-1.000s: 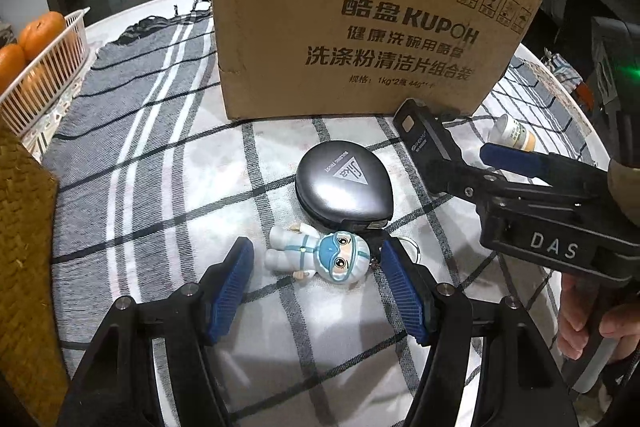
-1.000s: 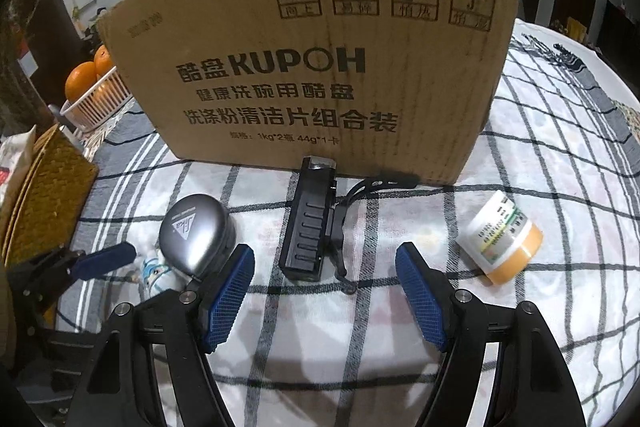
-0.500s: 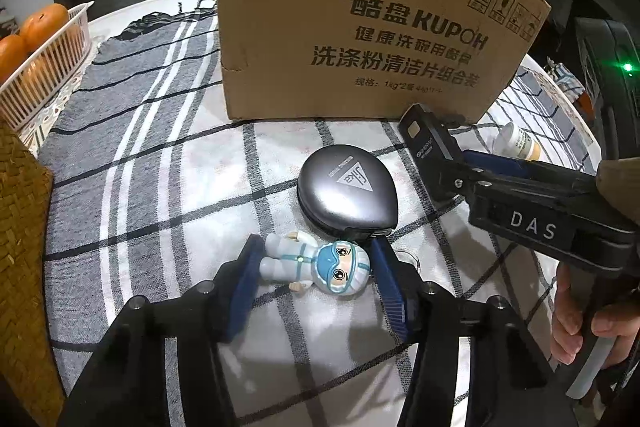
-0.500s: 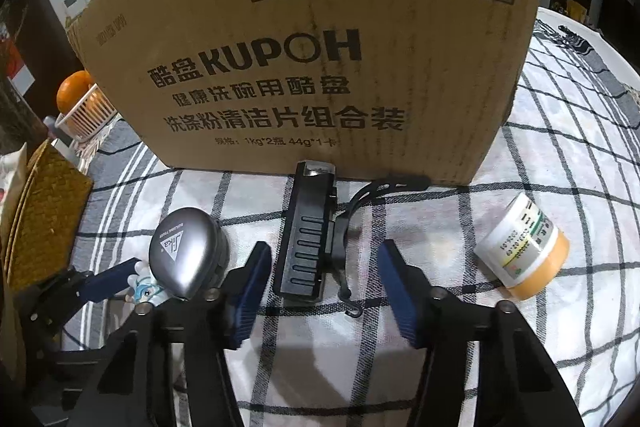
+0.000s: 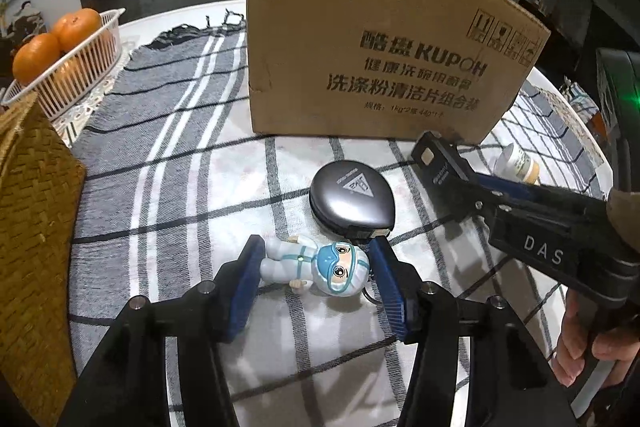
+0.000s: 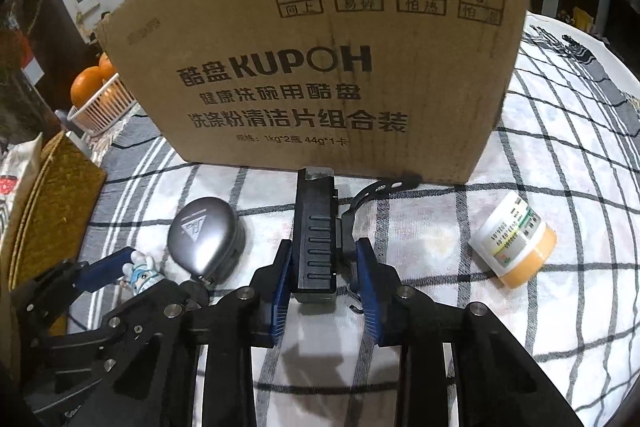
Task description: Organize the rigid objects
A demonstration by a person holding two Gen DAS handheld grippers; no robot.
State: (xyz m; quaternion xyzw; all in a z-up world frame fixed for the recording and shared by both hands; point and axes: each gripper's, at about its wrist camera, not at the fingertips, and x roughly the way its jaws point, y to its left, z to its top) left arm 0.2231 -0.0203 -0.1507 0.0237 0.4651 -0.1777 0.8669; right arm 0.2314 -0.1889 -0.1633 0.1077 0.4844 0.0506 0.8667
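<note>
Matt brown corrugated cardboard box [image 6: 320, 75], printed in black, beyond the fingertips. Woven white-and-grey checked cotton cloth [image 6: 560, 187] underneath. Smooth, satin-grey plastic teardrop case [image 5: 352, 195] just ahead of the left claw; glossy moulded plastic figurine [image 5: 316, 265] between ribbed blue rubber pads [image 5: 386, 281]. Matt black ribbed plastic block [image 6: 316, 239] in the right claw. Rough woven straw mat [image 5: 36, 227] leftward.

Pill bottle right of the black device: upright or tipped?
Tipped. The pill bottle lies on its side on the checked cloth, label facing up, its orange end toward the camera.
</note>
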